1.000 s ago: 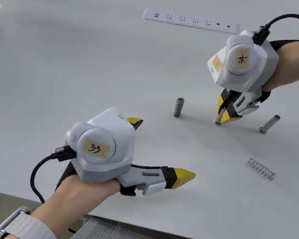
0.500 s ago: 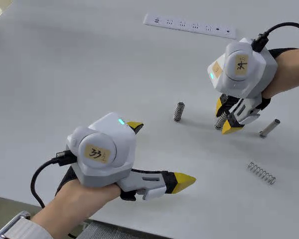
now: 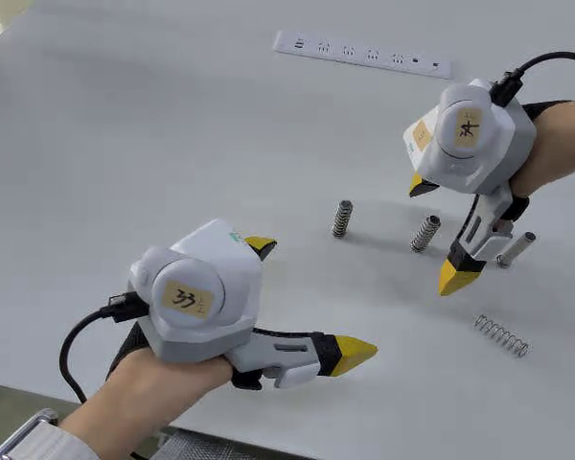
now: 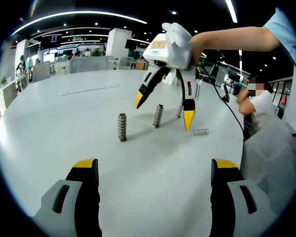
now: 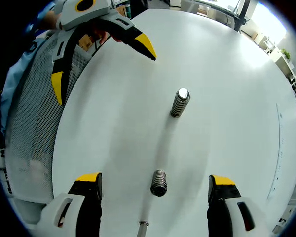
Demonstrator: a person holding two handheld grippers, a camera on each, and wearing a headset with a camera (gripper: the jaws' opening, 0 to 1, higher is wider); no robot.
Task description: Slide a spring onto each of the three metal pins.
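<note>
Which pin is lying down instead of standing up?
The bare pin farthest right in the head view. It lies flat on the table; the middle pin and left pin stand upright.

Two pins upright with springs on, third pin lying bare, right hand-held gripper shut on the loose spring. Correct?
No: the right hand-held gripper is open and empty; the head view shows the loose spring lying on the table. The rest holds: two sprung pins upright, third pin lying bare.

A pale grey workbench (image 3: 125, 144) carries a white power strip (image 3: 362, 53) near its far edge. Beyond lies a dim open hall with curved ceiling light strips (image 4: 79, 13) and white pillars (image 4: 119, 42).
</note>
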